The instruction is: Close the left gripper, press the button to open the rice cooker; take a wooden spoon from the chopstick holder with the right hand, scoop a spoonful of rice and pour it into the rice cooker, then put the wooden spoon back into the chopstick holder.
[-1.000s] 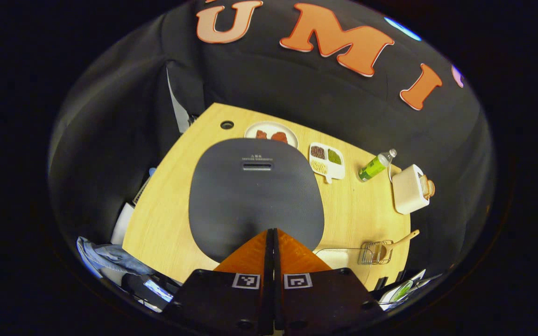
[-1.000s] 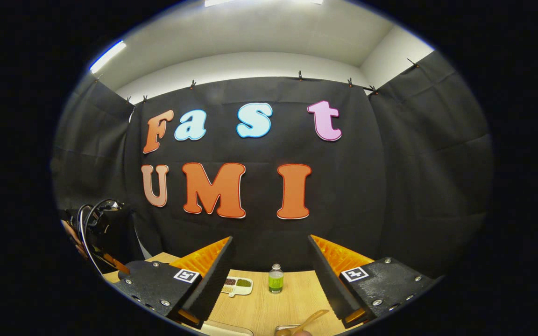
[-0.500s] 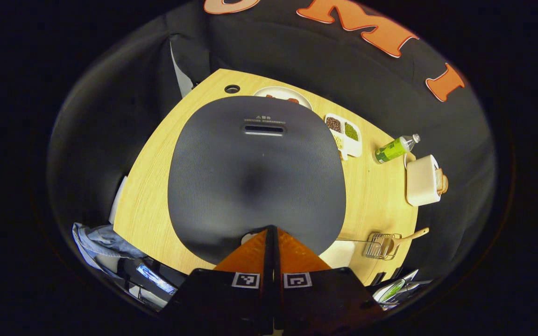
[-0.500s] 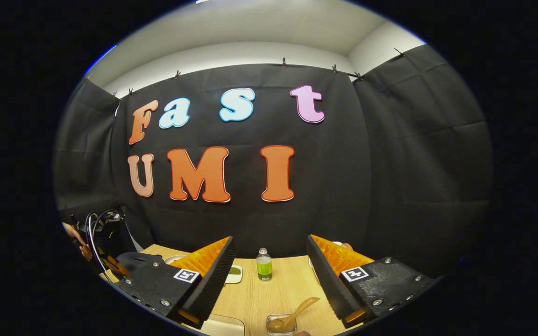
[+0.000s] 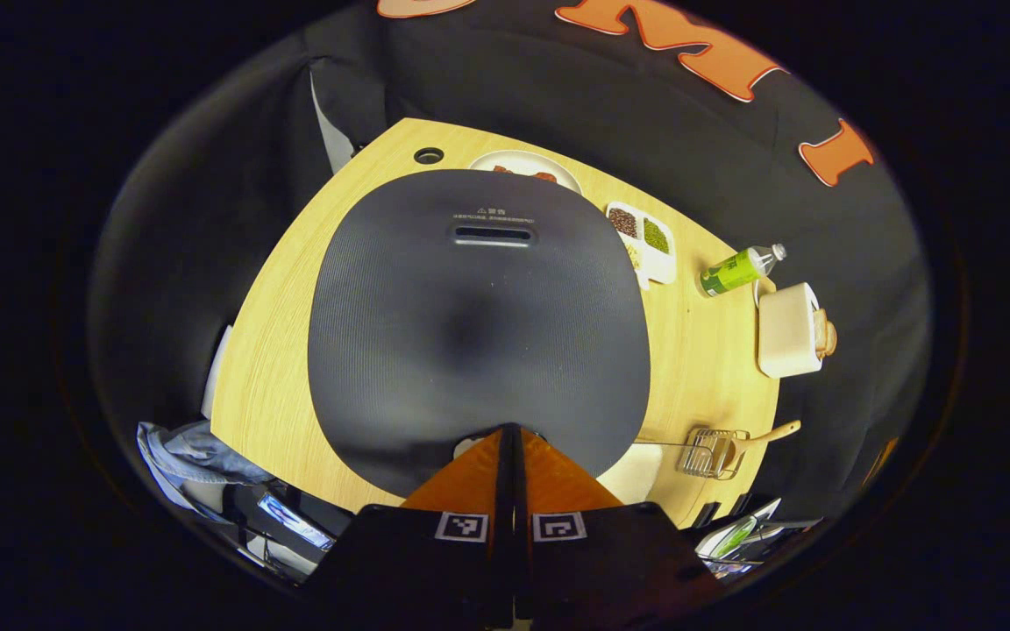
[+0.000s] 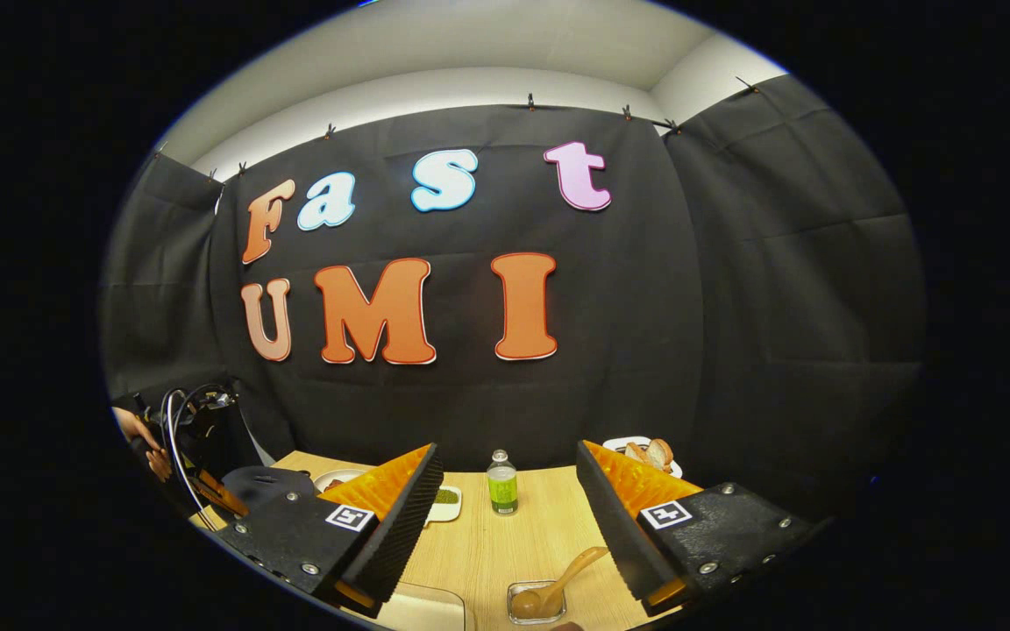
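Since the left tool [image 5: 509, 434] has its two fingers pressed flat together with nothing between them, I'd call the first bit of the task done: it's closed and sitting right at the near edge of the rice cooker [image 5: 479, 324], tips on or just above a small pale patch that I'm guessing is the button [image 5: 463, 447]. Can't tell if it's actually touching. The lid is down flat, so the cooker isn't open yet

The right tool [image 6: 505, 526] is spread wide, holding nothing, hanging above the surface [image 6: 487, 552] and looking straight ahead. Just below it is the chopstick holder [image 6: 537, 603] with the wooden spoon [image 6: 558, 585] leaning in it, handle tilted up and to the right. Spoon's untouched, so pretty much everything is left: pop the lid, grab the spoon, scoop, pour, put it back. A pale container [image 5: 632, 471] sits between the cooker and the holder; might be the rice, can't see inside

Further out on the light wood surface:
- a divided dish [image 5: 641, 241] of brown and green grains behind the cooker
- a plate [image 5: 522, 164] with something reddish, partly hidden by the lid
- a green bottle [image 6: 501, 484] standing upright
- a white toaster [image 5: 785, 329] with bread in it, far right

Black cloth walls the booth on all sides, pale ceiling above. Someone's hand [image 6: 141, 434] and some cables show off to the left in the right gripper view
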The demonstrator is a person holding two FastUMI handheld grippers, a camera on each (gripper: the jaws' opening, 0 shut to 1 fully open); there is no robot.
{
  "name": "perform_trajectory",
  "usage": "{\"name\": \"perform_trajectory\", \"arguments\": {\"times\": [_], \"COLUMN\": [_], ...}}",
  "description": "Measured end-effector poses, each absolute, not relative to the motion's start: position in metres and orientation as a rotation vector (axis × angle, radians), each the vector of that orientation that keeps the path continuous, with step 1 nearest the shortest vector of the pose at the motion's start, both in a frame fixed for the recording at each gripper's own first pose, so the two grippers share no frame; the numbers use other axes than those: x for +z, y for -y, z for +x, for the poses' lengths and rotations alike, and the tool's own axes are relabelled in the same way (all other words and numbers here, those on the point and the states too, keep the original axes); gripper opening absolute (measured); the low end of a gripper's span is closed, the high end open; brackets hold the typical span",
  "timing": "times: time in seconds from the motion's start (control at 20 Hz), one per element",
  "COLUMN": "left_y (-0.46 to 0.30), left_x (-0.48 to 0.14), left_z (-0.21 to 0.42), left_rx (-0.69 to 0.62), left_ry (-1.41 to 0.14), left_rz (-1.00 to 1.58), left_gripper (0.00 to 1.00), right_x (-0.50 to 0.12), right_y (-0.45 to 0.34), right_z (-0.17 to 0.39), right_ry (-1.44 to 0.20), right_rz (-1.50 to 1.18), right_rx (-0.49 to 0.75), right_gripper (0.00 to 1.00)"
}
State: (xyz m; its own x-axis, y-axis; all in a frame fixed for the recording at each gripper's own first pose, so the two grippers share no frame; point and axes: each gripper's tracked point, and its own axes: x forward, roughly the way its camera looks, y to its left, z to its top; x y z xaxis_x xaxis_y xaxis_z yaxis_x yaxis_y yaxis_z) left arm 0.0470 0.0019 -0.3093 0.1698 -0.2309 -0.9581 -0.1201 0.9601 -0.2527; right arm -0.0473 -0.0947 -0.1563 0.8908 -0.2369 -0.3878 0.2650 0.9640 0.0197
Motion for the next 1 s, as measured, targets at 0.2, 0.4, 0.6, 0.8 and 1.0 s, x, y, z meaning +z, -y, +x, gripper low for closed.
{"name": "perform_trajectory", "arguments": {"times": [0.2,0.4,0.6,0.8,1.0], "left_y": [-0.005,-0.009,-0.026,-0.023,-0.019], "left_x": [-0.274,-0.230,-0.169,-0.103,-0.068], "left_z": [0.067,0.089,0.126,0.127,0.112], "left_rx": [-0.132,-0.194,-0.094,-0.051,-0.006], "left_ry": [-1.311,-1.103,-0.757,-0.482,-0.296], "left_rz": [-0.227,-0.035,0.154,0.201,0.231], "left_gripper": [0.01,0.02,0.05,0.06,0.20], "right_x": [-0.161,-0.168,-0.175,-0.190,-0.209], "right_y": [0.085,0.076,0.079,0.086,0.088], "right_z": [-0.044,-0.043,-0.046,-0.052,-0.055], "right_ry": [-0.410,-0.425,-0.442,-0.474,-0.518], "right_rz": [0.094,0.087,0.081,0.086,0.100], "right_rx": [-0.232,-0.200,-0.197,-0.213,-0.231], "right_gripper": [0.95,0.95,0.95,0.95,0.95]}}
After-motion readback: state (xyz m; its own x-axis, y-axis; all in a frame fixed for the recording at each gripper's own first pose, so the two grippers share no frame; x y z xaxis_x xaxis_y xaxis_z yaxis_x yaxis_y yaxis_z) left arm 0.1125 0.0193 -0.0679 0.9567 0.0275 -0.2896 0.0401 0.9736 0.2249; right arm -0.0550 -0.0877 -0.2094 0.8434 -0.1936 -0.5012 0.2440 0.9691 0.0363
